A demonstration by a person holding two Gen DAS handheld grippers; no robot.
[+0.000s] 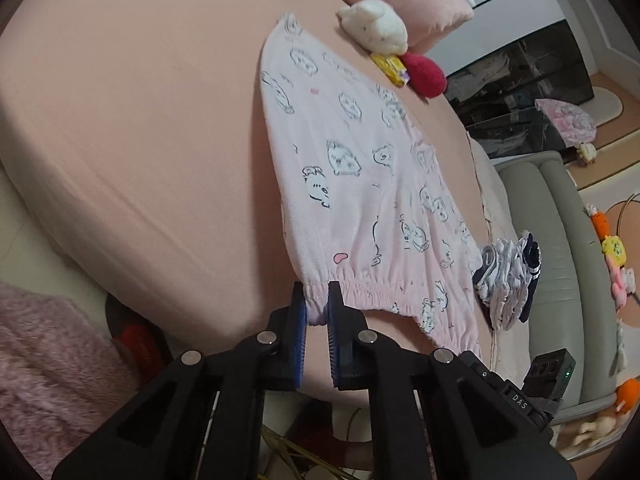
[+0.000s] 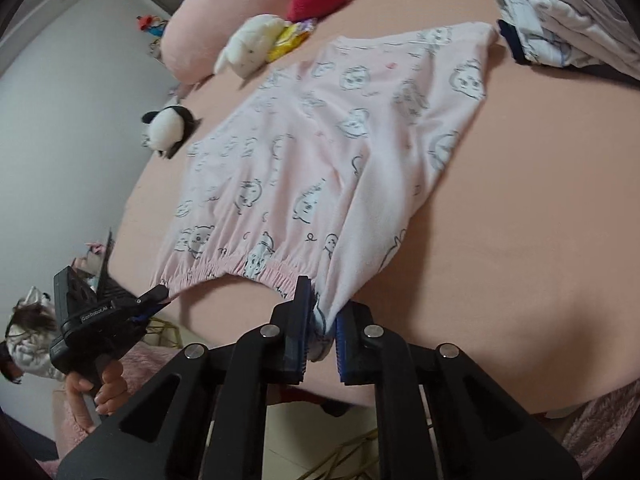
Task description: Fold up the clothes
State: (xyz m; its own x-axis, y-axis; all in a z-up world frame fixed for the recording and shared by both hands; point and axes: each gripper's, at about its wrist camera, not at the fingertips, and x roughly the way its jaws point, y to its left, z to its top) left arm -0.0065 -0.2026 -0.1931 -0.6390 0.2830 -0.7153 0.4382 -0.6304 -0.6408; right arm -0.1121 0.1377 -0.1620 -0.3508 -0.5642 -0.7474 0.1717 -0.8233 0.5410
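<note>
A pair of pink printed trousers (image 1: 360,168) is spread lengthwise on the bed (image 1: 140,128), waistband at the near edge. One end of the waistband is clamped in the left gripper (image 1: 317,304); the other end, bunched, is clamped in the right gripper (image 2: 323,312). The garment appears to be only laid out or half doubled: a fold of cloth is seen running up from the right gripper, but whether one leg already lies over the other cannot be told. The crosswise folds are judged still to be done. A pile (image 1: 508,280) of other clothes lies just beside the trousers; whether it is folded cannot be made out. The far leg ends lie near the plush toys (image 2: 248,46) and are not clearly seen.
</note>
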